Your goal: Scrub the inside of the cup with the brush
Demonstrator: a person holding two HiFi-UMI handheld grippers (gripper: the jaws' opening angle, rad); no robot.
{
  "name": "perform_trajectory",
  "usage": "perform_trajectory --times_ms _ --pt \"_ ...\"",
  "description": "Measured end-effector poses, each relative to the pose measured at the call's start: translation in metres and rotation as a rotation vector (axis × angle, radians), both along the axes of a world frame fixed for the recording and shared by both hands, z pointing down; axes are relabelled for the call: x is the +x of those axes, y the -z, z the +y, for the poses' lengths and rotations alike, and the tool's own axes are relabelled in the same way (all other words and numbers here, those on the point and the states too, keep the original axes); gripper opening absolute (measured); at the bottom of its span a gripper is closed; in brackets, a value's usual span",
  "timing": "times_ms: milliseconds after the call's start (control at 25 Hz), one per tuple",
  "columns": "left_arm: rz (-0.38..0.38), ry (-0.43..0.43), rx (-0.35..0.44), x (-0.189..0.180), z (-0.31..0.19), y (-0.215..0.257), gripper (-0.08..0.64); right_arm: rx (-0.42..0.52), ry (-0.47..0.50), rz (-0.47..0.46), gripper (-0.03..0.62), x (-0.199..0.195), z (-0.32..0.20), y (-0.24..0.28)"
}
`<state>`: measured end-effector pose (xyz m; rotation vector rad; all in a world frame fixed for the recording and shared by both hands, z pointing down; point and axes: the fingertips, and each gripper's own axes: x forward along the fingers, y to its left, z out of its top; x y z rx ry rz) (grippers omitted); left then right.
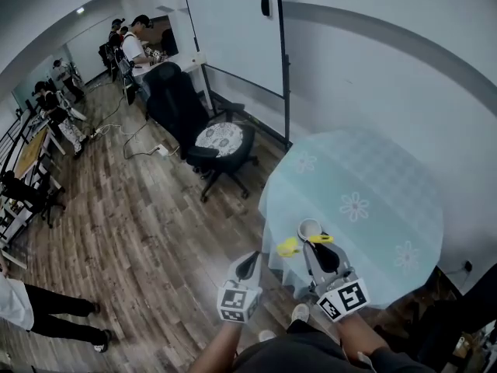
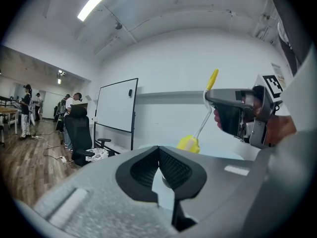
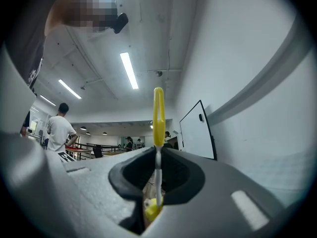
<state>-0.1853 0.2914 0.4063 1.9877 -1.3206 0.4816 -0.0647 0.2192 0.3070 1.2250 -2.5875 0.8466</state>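
Close to the person's body, 2 grippers hang over the near edge of the table (image 1: 373, 177). On the left gripper (image 1: 247, 269) the jaws are pressed together with nothing between them. The right gripper (image 1: 324, 256) is squeezed tight on the thin pale stem of the brush (image 1: 289, 247), which has a soft-looking yellow head and a yellow handle end. Just past the brush, 1 small pale cup (image 1: 310, 229) stands upright near the table's edge, mouth up.

I think the empty gripper should open and hold the cup steady so it cannot slide on the cloth. The other should then tip the yellow head down into the mouth.

The table is round, under a smooth pale blue cloth with white flowers. Farther off are a black chair (image 1: 180, 103) and a flat whiteboard (image 1: 233, 29).
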Motion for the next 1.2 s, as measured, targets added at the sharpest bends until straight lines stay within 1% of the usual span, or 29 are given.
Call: perform_trajectory --times_ms 200,360,520,960,1200 --pt "0.001 -0.044 0.007 0.031 -0.034 -0.021 0.003 0.016 -0.014 0.012 0.038 0.028 -0.03 -0.013" --pt "0.005 -0.061 0.007 0.053 -0.059 -0.038 0.005 0.033 -0.019 0.01 0.037 0.048 -0.056 -0.024" --pt "-0.002 -0.069 0.008 0.077 -0.082 -0.058 0.005 0.029 -0.023 0.004 0.038 0.073 -0.076 -0.045" --pt "-0.021 -0.097 -0.025 0.132 -0.116 -0.101 0.005 -0.012 -0.065 0.019 0.038 0.142 -0.106 -0.091" --pt "-0.009 -0.126 -0.055 0.149 -0.123 -0.124 0.005 -0.017 -0.099 0.055 0.038 0.163 -0.113 -0.107"
